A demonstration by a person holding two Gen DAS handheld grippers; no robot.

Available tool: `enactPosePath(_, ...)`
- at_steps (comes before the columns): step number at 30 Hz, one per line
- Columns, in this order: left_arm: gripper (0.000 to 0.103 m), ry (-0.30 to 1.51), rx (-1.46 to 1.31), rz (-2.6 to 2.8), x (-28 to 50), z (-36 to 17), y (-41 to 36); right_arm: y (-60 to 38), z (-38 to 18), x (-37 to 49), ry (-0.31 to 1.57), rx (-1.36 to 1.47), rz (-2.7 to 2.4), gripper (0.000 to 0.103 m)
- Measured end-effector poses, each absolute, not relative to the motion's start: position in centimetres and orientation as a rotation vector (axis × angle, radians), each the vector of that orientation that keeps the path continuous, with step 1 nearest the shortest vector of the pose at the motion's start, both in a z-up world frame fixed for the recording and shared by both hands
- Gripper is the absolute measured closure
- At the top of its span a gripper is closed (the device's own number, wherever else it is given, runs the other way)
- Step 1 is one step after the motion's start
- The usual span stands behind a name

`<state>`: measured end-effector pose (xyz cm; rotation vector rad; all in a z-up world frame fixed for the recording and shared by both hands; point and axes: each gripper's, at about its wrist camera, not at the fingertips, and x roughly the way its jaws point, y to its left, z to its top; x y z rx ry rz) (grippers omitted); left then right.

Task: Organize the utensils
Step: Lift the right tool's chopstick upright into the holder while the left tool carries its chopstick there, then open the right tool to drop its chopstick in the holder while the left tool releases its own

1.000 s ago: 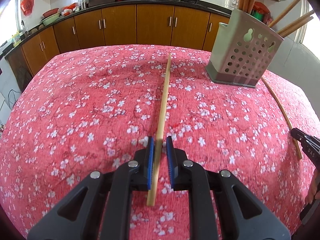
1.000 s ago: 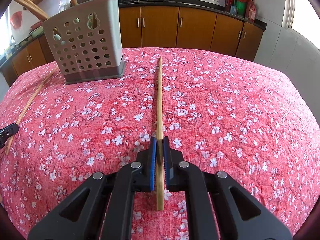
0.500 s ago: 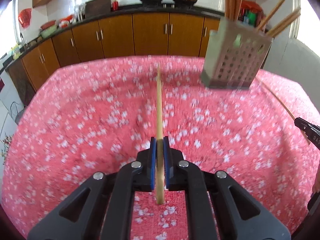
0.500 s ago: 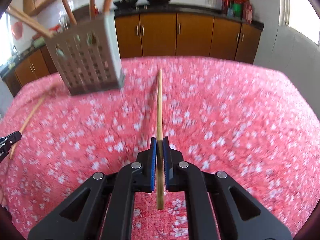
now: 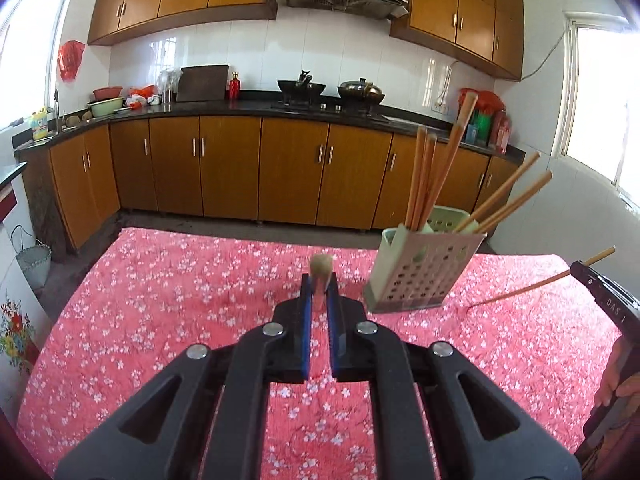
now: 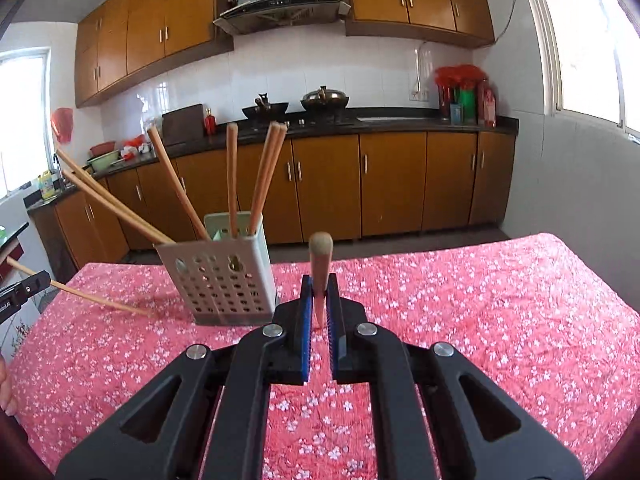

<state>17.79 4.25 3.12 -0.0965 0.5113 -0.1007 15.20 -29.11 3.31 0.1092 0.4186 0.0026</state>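
The left claw (image 5: 319, 300) is pinching a wooden chopstick (image 5: 321, 270) between its blue pads, the stick pointing almost straight away from the camera so that only its blunt end shows; the right claw (image 6: 319, 302) is likewise pressed onto a second chopstick (image 6: 321, 264), which rises between its jaws, foreshortened, its tip aimed toward the kitchen cabinets. Both sticks are clear of the bench (image 5: 168, 304), which is spread with a red flowered cloth; in the left view the right-hand stick can be seen slanting down from the other claw at the frame's edge, its low end close to the cloth.

The perforated utensil holder (image 6: 224, 276) stands on the cloth between the two claws, a little ahead of each; it already holds several chopsticks (image 6: 232, 176), some upright and some leaning outward over the rim.

As for progress, the task looks well advanced; a good share of the sticks are stowed, and no others show loose on the cloth in either view. What seems left is to carry these two over the holder's open top and drop them in.
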Motion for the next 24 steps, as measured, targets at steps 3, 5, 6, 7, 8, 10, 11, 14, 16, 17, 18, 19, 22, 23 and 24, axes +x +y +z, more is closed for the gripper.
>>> enactPosePath(3, 0.095, 0.507, -0.097, -0.103, 18.2, 3.5, 4.3, -29.3, 3.4, 15.4, 0.416, 0.123, 0.004, 0.096)
enactPosePath(5, 0.095, 0.503, -0.091, -0.103, 18.5, 3.8, 4.0, -29.3, 3.5, 15.6, 0.417, 0.13, 0.003, 0.096)
enactPosePath(6, 0.095, 0.502, -0.09, -0.105, 18.4, 3.9, 4.0, -29.3, 3.7, 15.8, 0.416, 0.14, 0.008, 0.096)
enactPosePath(7, 0.095, 0.499, -0.091, -0.11, 18.5, 4.2, 4.0, -29.3, 4.0, 15.7, 0.412, 0.149, 0.014, 0.096)
enactPosePath(8, 0.095, 0.491, -0.093, -0.117, 18.5, 4.7, 3.8, -29.4, 4.5, 15.6, 0.404, 0.16, 0.025, 0.096)
enactPosePath(10, 0.095, 0.469, -0.091, -0.136, 18.2, 6.1, 3.6, -29.5, 5.9, 15.4, 0.375, 0.182, 0.046, 0.096)
enactPosePath(11, 0.095, 0.458, -0.09, -0.144, 17.9, 6.6, 3.8, -29.5, 6.5, 15.2, 0.361, 0.191, 0.056, 0.096)
enactPosePath(14, 0.095, 0.415, -0.087, -0.175, 17.4, 8.8, 3.0, -29.7, 8.9, 14.7, 0.309, 0.224, 0.098, 0.096)
enactPosePath(16, 0.095, 0.395, -0.094, -0.2, 17.2, 10.1, 2.5, -29.7, 10.7, 14.1, 0.269, 0.237, 0.128, 0.096)
enactPosePath(17, 0.095, 0.388, -0.097, -0.212, 17.0, 10.6, 2.3, -29.8, 11.3, 13.9, 0.257, 0.24, 0.138, 0.096)
enactPosePath(18, 0.095, 0.375, -0.102, -0.227, 16.8, 11.3, 2.0, -29.8, 12.2, 13.5, 0.237, 0.247, 0.155, 0.096)
enactPosePath(19, 0.095, 0.364, -0.106, -0.24, 16.7, 11.9, 1.8, -29.7, 12.7, 13.4, 0.226, 0.251, 0.165, 0.096)
enactPosePath(22, 0.095, 0.333, -0.121, -0.269, 16.3, 13.5, 1.1, -29.6, 14.4, 13.1, 0.18, 0.263, 0.194, 0.096)
enactPosePath(23, 0.095, 0.318, -0.128, -0.277, 16.2, 14.1, 0.8, -29.5, 14.9, 13.1, 0.163, 0.263, 0.198, 0.096)
enactPosePath(24, 0.095, 0.303, -0.13, -0.28, 16.1, 14.5, 0.6, -29.3, 15.5, 13.0, 0.138, 0.257, 0.199, 0.096)
